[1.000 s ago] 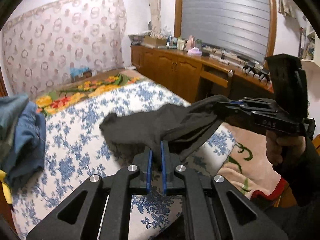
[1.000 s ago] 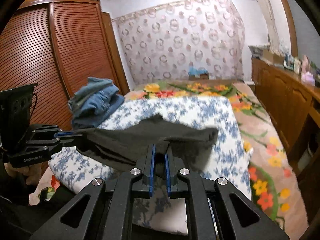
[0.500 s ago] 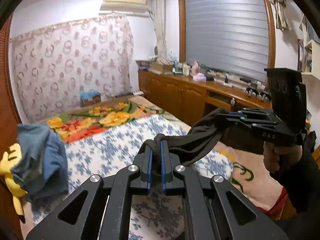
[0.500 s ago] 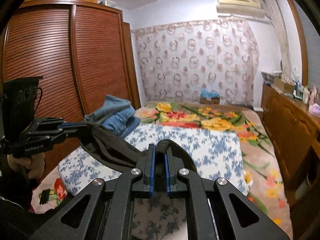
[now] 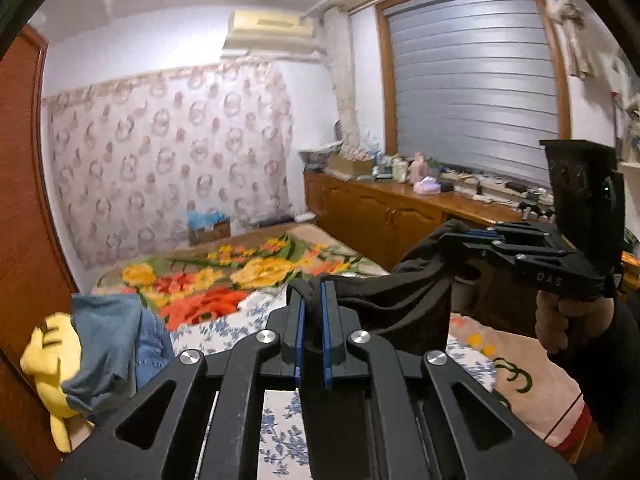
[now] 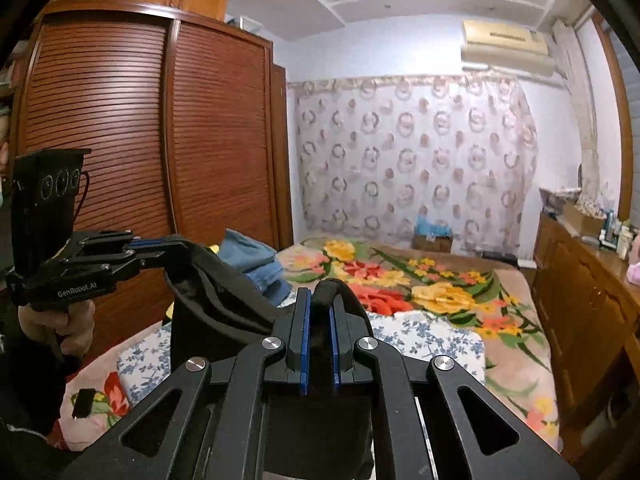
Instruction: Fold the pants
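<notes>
Black pants (image 5: 384, 300) hang in the air above the bed, stretched between my two grippers. My left gripper (image 5: 313, 292) is shut on one corner of the pants' top edge, a fold of black cloth bulging between its blue pads. My right gripper (image 6: 319, 300) is shut on the other corner, cloth pinched between its pads too. In the left wrist view the right gripper (image 5: 460, 236) shows at the right, held by a hand. The right wrist view has the left gripper (image 6: 176, 246) at the left with the pants (image 6: 216, 300) drooping below it. The lower part of the pants is hidden behind the grippers.
The bed (image 6: 436, 344) below carries a blue-flowered sheet and a bright floral blanket (image 5: 224, 280). Folded blue jeans (image 5: 108, 344) lie on a yellow plush toy (image 5: 44, 360) at its left side. A wooden wardrobe (image 6: 140, 140) stands left, a cluttered wooden counter (image 5: 400, 208) right.
Both grippers have risen and tilted up, lifting the pants clear of the bed. The cloth that lay spread on the sheet now hangs between them, and more wall and ceiling show.
</notes>
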`<state>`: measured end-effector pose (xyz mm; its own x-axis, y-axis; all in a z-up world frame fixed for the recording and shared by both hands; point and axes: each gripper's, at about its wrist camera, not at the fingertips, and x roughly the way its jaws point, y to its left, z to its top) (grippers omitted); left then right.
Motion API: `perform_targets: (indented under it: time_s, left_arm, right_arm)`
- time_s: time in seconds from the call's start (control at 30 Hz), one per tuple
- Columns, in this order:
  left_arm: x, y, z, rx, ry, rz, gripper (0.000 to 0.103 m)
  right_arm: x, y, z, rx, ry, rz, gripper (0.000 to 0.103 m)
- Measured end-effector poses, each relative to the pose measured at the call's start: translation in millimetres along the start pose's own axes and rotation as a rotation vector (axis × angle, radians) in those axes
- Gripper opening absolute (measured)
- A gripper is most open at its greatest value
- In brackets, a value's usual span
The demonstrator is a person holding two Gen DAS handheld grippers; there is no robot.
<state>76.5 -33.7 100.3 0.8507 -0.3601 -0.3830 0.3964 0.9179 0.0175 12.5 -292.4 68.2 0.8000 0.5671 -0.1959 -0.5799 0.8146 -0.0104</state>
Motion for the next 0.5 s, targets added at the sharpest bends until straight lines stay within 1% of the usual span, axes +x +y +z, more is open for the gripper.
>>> perform_targets:
  time_s: [0.07, 0.13, 0.17, 0.23, 0.3, 0.37, 0.43, 0.5]
  left_arm:
    - [18, 12, -2, -0.02, 0.026, 0.027, 0.008]
    - [40, 28, -1, -0.046, 0.053, 0.071, 0.008]
    - [46, 33, 3, -0.059, 0.057, 0.093, 0.008]
    - [48, 33, 11, -0.06, 0.039, 0.119, 0.008]
    - [51, 34, 22, -0.057, 0.026, 0.148, 0.008]
    - [46, 35, 30, -0.056, 0.006, 0.16, 0.008]
    - [41, 34, 33, -0.05, -0.009, 0.168, 0.008]
    - [40, 33, 26, -0.039, -0.001, 0.165, 0.008]
  right_arm:
    - [27, -12, 3, 0.007, 0.028, 0.001, 0.008]
    - [51, -19, 9, -0.002, 0.05, -0.024, 0.008]
    - [61, -22, 16, -0.008, 0.051, -0.042, 0.008]
    - [81, -22, 30, 0.001, 0.052, -0.058, 0.008]
    - [90, -15, 45, -0.004, 0.033, -0.083, 0.007]
    - [95, -12, 57, 0.006, -0.007, -0.095, 0.007]
    - [95, -11, 68, 0.026, -0.046, -0.099, 0.007]
    - [98, -9, 67, 0.043, -0.053, -0.095, 0.007]
